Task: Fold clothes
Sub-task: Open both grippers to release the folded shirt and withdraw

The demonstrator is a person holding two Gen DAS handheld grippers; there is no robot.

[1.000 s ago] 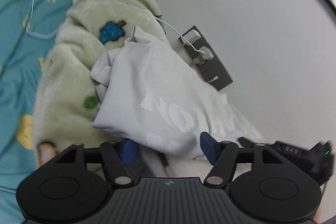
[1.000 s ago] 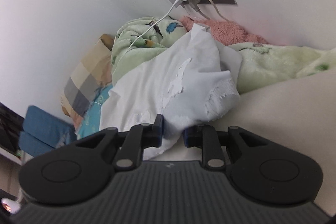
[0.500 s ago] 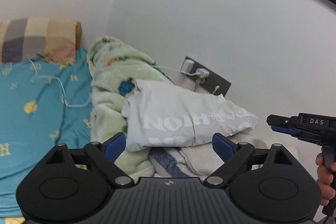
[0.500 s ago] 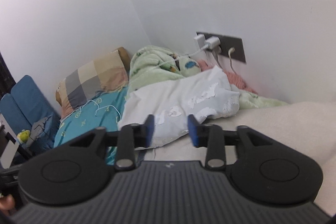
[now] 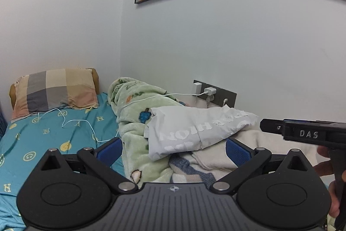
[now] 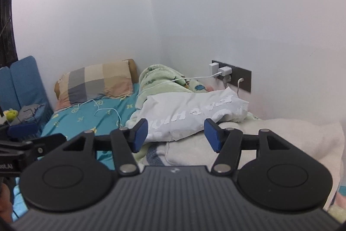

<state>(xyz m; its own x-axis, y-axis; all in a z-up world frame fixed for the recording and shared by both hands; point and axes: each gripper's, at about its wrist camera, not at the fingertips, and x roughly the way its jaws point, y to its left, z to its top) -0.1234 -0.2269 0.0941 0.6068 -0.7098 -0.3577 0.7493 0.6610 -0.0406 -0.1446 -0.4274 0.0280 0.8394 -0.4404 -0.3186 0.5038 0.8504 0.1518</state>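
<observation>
- Opening just now, your left gripper (image 5: 172,149) has its jaws wide, nothing between them.
- Your right gripper (image 6: 176,133) has jaws parting too, empty.
- Beyond them, the folded white shirt (image 5: 194,129) rests on the green blanket (image 5: 132,122), perhaps touching the cream blanket (image 6: 270,133).

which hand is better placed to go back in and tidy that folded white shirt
Right, marginally. The right hand-held gripper frames the white shirt between open fingers. The left hand-held gripper sits more toward the green blanket. Both are open and empty.
</observation>
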